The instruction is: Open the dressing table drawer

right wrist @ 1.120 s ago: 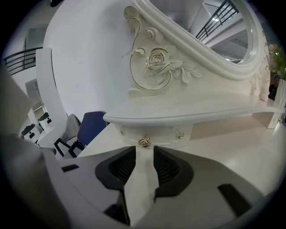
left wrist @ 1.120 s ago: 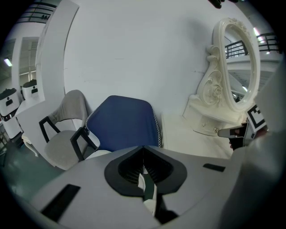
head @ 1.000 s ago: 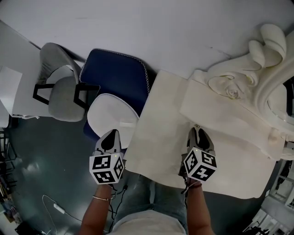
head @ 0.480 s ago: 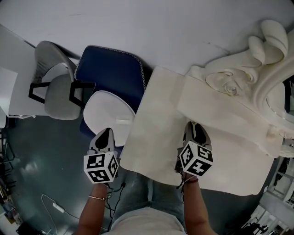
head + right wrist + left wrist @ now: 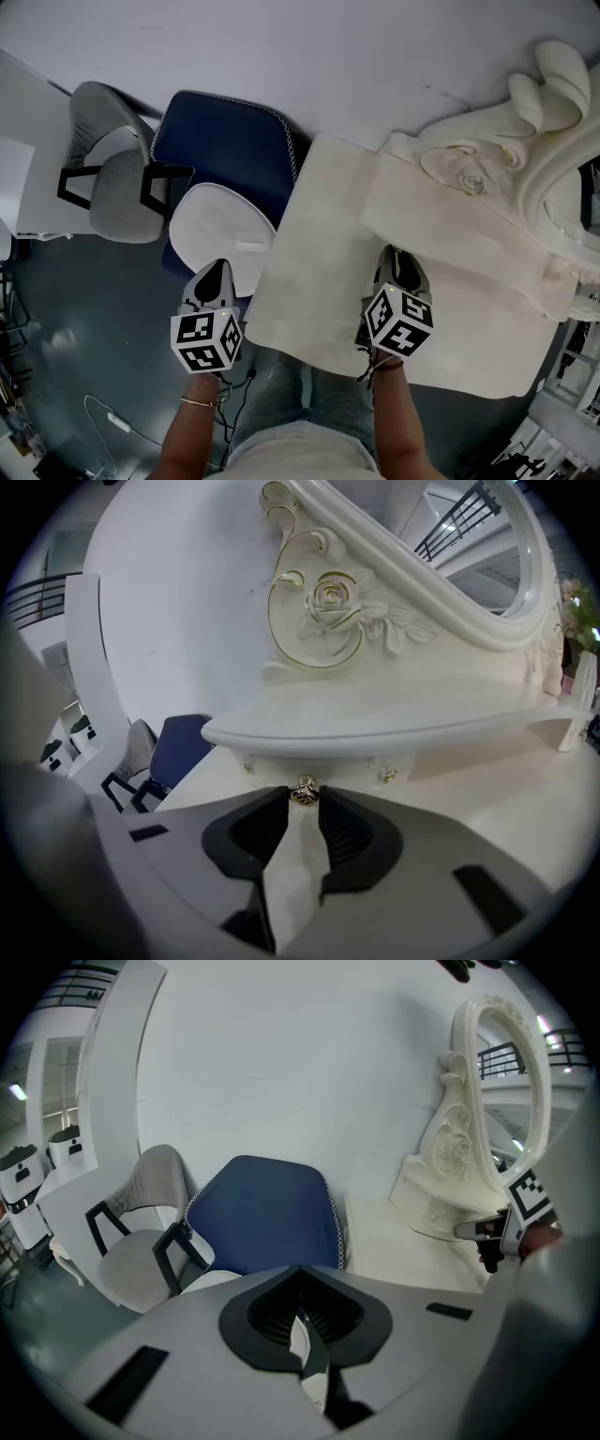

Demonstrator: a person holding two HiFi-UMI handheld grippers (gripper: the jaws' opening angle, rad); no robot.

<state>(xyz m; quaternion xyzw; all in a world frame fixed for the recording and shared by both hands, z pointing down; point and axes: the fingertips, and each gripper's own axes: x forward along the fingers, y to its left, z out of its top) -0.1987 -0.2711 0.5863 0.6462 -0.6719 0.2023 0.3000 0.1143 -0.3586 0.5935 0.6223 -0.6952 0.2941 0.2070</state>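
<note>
On drawer front (image 5: 323, 766), seemingly brass knob (image 5: 303, 792)

Both forearms reach forward, grippers tilted downward. The right gripper (image 5: 399, 259) sits over the dressing table (image 5: 314, 281), its jaws just closing onto the drawer knob (image 5: 302, 793). The left gripper (image 5: 215, 270) hangs off that table's left edge, jaws together, empty.

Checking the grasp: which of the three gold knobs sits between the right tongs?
The middle knob: the right tongs have just been closing on it, while the left knob and right knob lie off to the sides.
</note>
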